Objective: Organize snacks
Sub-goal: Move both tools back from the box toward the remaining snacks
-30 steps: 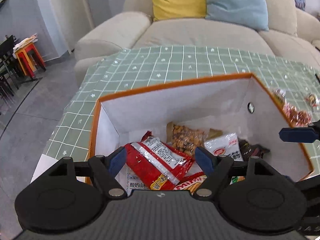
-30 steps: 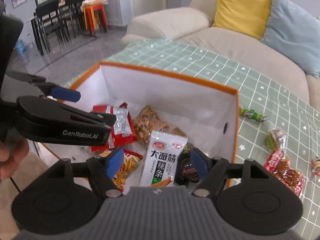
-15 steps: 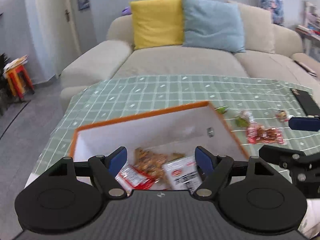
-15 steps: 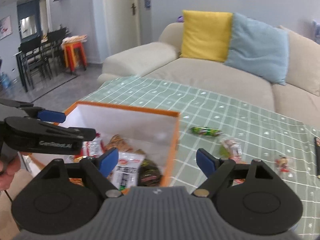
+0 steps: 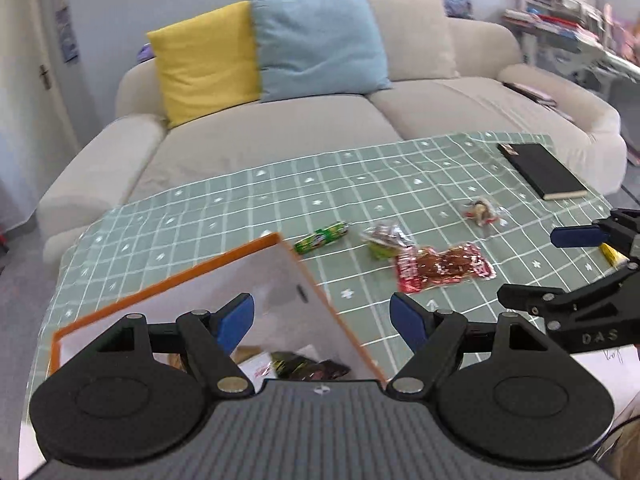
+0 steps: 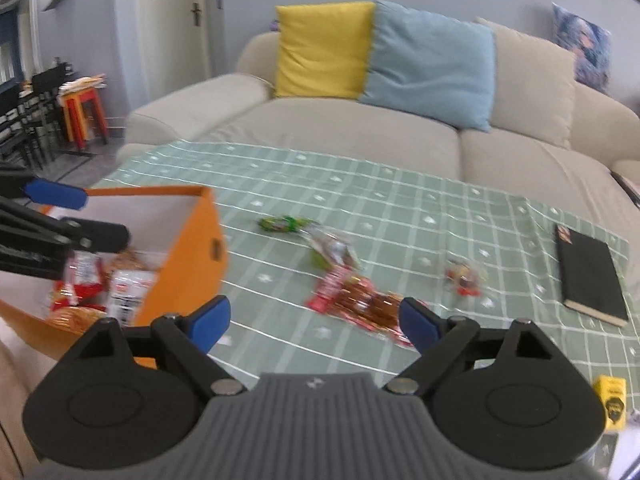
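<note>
My right hand-held gripper (image 6: 314, 322) tips downward over the green checked worktop (image 6: 400, 216), its jaws wide with nothing between them; they have just been opening further. My left hand-held gripper (image 5: 322, 316) is tilted down the same way, jaws also spread and empty, its left fingertip (image 5: 234, 322) over the orange box (image 5: 168, 276) and its right one over bare cloth.

Both views show the loose snacks lying outside the box on the worktop: a red packet (image 6: 356, 302) just ahead of my right jaws, a green-wrapped roll (image 6: 284, 224) farther off near the box corner, a crumpled clear-and-green packet (image 6: 332, 250) between those two, and a small clear-wrapped sweet (image 6: 464, 276) well to the right.

Only the right view shows the box's orange outer wall with its grommet hole, the red and white packets (image 6: 100, 284) piled inside, and a small yellow carton (image 6: 610, 398) at the near right edge. The left view looks into the white inside of the box, where a dark wrapper (image 5: 308, 366) lies at the bottom. Each view catches the other gripper at its edge.

A black notebook (image 6: 588, 276) lies at the far right of the worktop, well apart from the snacks. Behind stands a beige sofa (image 6: 360, 128) with a yellow cushion (image 6: 322, 48) and a blue cushion (image 6: 432, 64). Red stools (image 6: 82, 114) stand far left. Nothing lies between my right jaws and the red packet.
</note>
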`<state>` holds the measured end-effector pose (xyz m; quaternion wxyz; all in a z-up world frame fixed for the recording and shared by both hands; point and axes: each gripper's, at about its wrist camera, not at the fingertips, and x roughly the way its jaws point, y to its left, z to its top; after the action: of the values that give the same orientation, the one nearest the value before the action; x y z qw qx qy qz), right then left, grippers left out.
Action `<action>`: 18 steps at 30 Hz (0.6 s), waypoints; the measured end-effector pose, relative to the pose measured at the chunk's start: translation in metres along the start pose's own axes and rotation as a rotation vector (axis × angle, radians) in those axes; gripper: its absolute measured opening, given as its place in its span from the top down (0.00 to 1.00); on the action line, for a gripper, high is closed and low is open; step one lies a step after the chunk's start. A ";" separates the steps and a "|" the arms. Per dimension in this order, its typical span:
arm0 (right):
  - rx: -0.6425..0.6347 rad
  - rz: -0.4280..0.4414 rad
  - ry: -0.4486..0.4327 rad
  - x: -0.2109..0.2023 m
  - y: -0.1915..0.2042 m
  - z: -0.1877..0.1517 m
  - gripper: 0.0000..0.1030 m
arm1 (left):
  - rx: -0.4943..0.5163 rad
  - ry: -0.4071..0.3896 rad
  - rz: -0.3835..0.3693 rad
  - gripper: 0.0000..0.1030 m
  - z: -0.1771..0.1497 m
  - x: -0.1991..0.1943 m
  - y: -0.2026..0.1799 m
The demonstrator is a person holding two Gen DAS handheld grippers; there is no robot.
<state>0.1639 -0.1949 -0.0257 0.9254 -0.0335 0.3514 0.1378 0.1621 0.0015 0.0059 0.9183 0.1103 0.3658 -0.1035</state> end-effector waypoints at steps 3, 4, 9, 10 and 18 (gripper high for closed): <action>0.034 -0.021 0.027 0.014 -0.020 -0.004 0.14 | 0.047 0.011 -0.013 0.12 0.009 0.010 -0.009; 0.047 -0.028 0.036 0.019 -0.026 -0.005 0.14 | 0.061 0.013 -0.016 0.12 0.012 0.013 -0.012; 0.087 -0.065 0.063 0.046 -0.049 -0.003 0.14 | 0.134 0.030 -0.027 0.12 0.027 0.036 -0.018; 0.088 -0.072 0.063 0.052 -0.052 -0.002 0.14 | 0.150 0.038 -0.024 0.12 0.030 0.042 -0.019; 0.071 -0.070 0.064 0.088 -0.059 0.004 0.14 | 0.237 0.074 -0.012 0.13 0.048 0.084 -0.014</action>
<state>0.2463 -0.2309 -0.0826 0.9186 -0.0175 0.3840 0.0918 0.2487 -0.0341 -0.0201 0.8841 0.2199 0.3850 -0.1473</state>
